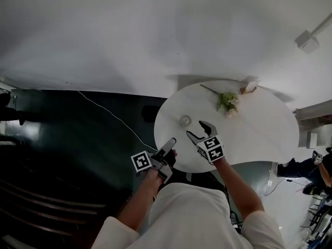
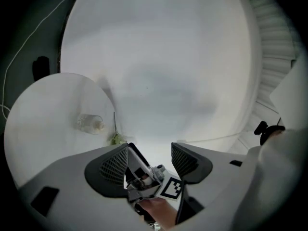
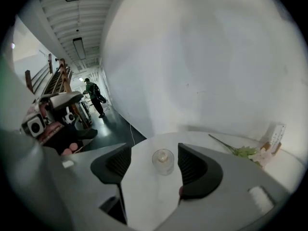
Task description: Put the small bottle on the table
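Observation:
The small clear glass bottle [image 1: 185, 121] stands upright on the round white table [image 1: 259, 134], near its left edge. My right gripper [image 1: 196, 129] hovers just in front of it, open and empty. In the right gripper view the bottle [image 3: 163, 161] shows between the spread jaws, beyond the tips and apart from them. My left gripper [image 1: 168, 145] is held off the table's near-left edge, open with nothing in it. In the left gripper view the bottle [image 2: 90, 123] sits far off on the table [image 2: 38, 129], and the right gripper's marker cube [image 2: 171, 187] shows between the left jaws.
A cut flower with green leaves [image 1: 228, 101] lies at the table's far side, with a small card [image 1: 250, 87] behind it. A white wall rises behind the table. Dark floor with a white cable [image 1: 109, 113] lies to the left. A person [image 3: 94, 96] stands far down the corridor.

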Demonstrator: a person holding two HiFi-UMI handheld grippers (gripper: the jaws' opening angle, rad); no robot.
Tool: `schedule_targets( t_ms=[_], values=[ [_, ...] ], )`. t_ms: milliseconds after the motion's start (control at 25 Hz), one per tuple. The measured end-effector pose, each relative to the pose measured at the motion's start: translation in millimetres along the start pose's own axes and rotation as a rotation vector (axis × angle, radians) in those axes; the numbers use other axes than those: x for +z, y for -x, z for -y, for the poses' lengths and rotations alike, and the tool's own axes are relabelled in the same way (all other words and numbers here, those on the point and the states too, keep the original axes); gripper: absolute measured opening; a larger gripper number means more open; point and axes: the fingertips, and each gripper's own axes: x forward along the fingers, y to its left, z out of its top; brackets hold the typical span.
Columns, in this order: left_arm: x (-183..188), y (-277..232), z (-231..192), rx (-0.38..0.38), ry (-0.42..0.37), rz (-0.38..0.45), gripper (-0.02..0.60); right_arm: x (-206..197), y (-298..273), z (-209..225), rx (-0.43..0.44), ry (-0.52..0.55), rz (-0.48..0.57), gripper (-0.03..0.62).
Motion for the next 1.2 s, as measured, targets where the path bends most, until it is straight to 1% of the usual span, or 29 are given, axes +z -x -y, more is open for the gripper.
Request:
schedule_targets(
  t_ms=[120, 200, 240, 320, 400, 520, 680, 800, 920, 1080, 1200],
  values=[
    [-5.9, -0.8, 11.0, 0.027, -0.108, -0.039, 0.245, 12.1, 27.9, -2.2, -0.023, -0.032, 0.051, 0.286],
    [-10.6, 2.5, 15.6, 0.047, -0.169, -0.049, 0.223, 18.5, 48.4, -3.9, -0.038, -0.039, 0.079, 0.268],
    [-12.7, 4.0, 18.6, 0.054, -0.199, -0.051, 0.213, 21.8, 58.9, -4.2, -0.045, -0.039, 0.093, 0.248],
    [-17.5, 5.2, 28.1, 0.063, -0.242, -0.044, 0.192, 28.8, 79.6, -4.3, -0.051, -0.04, 0.121, 0.235],
    [-23.1, 4.6, 39.5, 0.048, -0.284, -0.034, 0.175, 34.8, 99.2, -5.3, -0.05, -0.038, 0.145, 0.224],
    [-33.8, 2.8, 54.2, 0.03, -0.377, -0.022, 0.155, 39.3, 126.8, -7.5, -0.041, -0.03, 0.166, 0.198],
    [-52.7, 2.5, 65.8, 0.076, -0.51, -0.018, 0.124, 41.1, 160.9, -8.2, -0.024, -0.031, 0.186, 0.178],
    [-70.9, 4.0, 69.0, 0.105, -0.564, -0.007, 0.109, 37.9, 186.8, -9.3, -0.012, -0.019, 0.204, 0.156],
    [-88.9, 5.6, 80.6, 0.113, -0.609, 0.02, 0.101, 34.7, 211.2, -10.0, 0.008, -0.006, 0.225, 0.13],
    [-113.6, 10.3, 92.3, 0.139, -0.703, 0.043, 0.072, 31.6, 240.9, -10.1, 0.02, 0.026, 0.252, 0.095],
    [-130.6, 19.4, 94.6, 0.163, -0.742, 0.059, 0.067, 27.7, 260.1, -12.9, 0.031, 0.036, 0.27, 0.075]
  ],
)
